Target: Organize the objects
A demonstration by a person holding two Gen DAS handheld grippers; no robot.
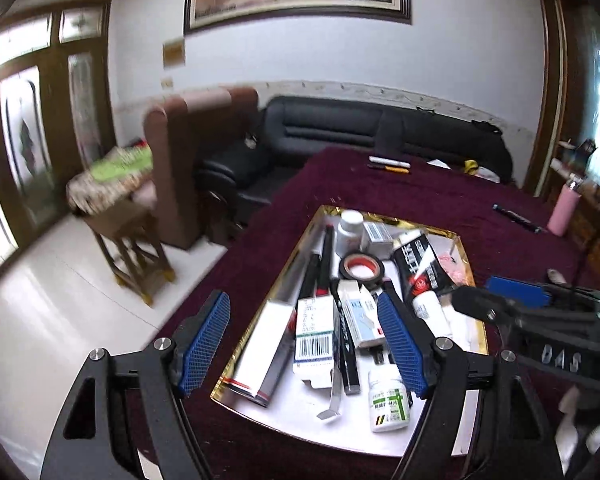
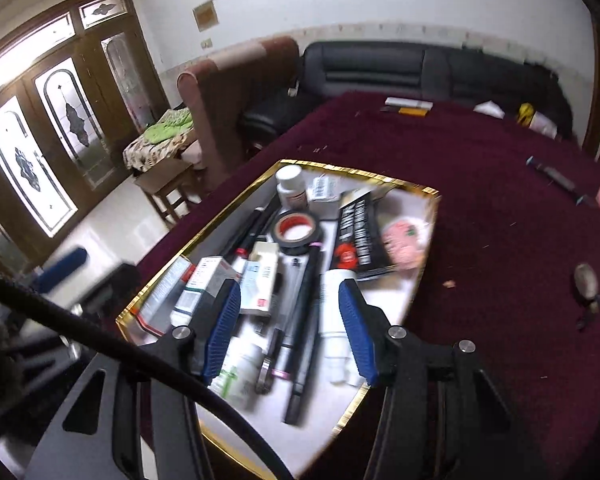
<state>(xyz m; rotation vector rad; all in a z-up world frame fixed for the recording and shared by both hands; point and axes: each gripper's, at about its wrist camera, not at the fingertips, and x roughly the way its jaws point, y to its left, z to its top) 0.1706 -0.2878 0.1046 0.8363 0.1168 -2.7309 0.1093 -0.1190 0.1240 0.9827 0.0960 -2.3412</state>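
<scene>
A gold-rimmed tray [image 1: 420, 227] [image 2: 340, 170] lies on the maroon tablecloth, crowded with medicine boxes [image 1: 314, 332], a black tape roll [image 1: 362, 268] [image 2: 298, 230], black pens [image 1: 320, 264], a black packet [image 1: 420, 264] [image 2: 360, 232] and a white bottle with a green label [image 1: 388, 400] [image 2: 236, 372]. My left gripper [image 1: 304, 344] hovers open over the tray's near half with nothing between its blue pads. My right gripper [image 2: 290, 332] is open above the same clutter, also empty. It shows at the right edge of the left wrist view [image 1: 496, 300].
Pens [image 1: 388, 164] lie at the table's far side, and a dark pen [image 1: 516, 218] and a pink bottle [image 1: 564, 212] are at the right. A small brown object [image 2: 586, 280] rests on the cloth right of the tray. A black cable [image 2: 100, 332] crosses the right wrist view.
</scene>
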